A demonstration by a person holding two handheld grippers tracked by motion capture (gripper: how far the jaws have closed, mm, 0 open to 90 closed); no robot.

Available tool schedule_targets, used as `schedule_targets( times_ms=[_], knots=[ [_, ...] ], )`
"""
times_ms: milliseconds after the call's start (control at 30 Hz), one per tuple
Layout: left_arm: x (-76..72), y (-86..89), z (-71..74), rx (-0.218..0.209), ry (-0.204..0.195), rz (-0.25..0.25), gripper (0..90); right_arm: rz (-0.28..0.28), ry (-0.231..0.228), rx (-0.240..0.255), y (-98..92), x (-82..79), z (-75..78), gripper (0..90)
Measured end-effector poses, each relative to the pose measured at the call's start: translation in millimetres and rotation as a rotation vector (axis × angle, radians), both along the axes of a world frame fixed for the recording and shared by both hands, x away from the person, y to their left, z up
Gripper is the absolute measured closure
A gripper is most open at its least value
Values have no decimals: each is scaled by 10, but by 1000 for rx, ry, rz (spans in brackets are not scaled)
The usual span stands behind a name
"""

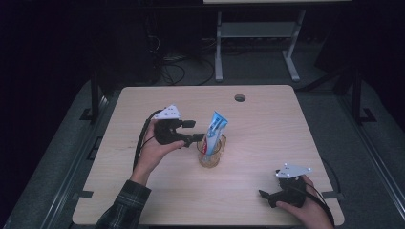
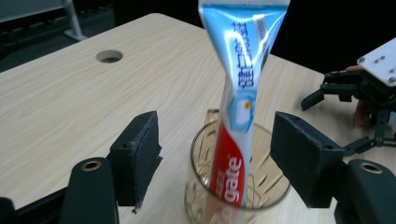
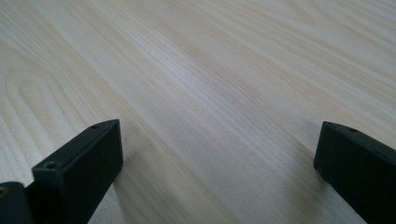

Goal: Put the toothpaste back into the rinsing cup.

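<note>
Toothpaste tube (image 2: 233, 140) upright in glass cup (image 2: 205, 186), between spread jaws of left hand-held gripper (image 2: 217, 158), untouched.

The toothpaste tube (image 2: 236, 112) is cut off by the top edge in the left gripper view, and its cap end is lost behind the patterned wall of the glass (image 2: 233, 186), whose base runs off the bottom edge. In the high view the tube's lettering is too small to read, the right hand (image 1: 310, 210) is clipped by the lower edge, and the room beyond the table (image 1: 267, 119) is too dark to make out. The right gripper (image 3: 219, 163) shows its jaw tips alone, each cropped by the frame.
</note>
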State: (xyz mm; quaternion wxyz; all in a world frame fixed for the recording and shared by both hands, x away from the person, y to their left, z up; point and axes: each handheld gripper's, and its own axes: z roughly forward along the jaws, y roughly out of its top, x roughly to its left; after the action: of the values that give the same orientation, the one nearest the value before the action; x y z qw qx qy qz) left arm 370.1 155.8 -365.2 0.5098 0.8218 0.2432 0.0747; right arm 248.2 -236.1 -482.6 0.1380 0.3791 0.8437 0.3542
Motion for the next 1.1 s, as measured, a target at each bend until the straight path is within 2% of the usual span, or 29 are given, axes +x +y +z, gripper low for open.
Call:
schedule_targets(
  times_ms=[467,567,1100],
  knots=[
    [-155,474,-149,42,29,92,311,-2,0,0,0,6,-1,5],
    [-192,577,-194,65,34,119,307,-1,-2,-1,-1,7,-1,5],
    [-450,888,-323,135,44,184,287,-1,-2,-1,0,6,-1,5]
  ],
)
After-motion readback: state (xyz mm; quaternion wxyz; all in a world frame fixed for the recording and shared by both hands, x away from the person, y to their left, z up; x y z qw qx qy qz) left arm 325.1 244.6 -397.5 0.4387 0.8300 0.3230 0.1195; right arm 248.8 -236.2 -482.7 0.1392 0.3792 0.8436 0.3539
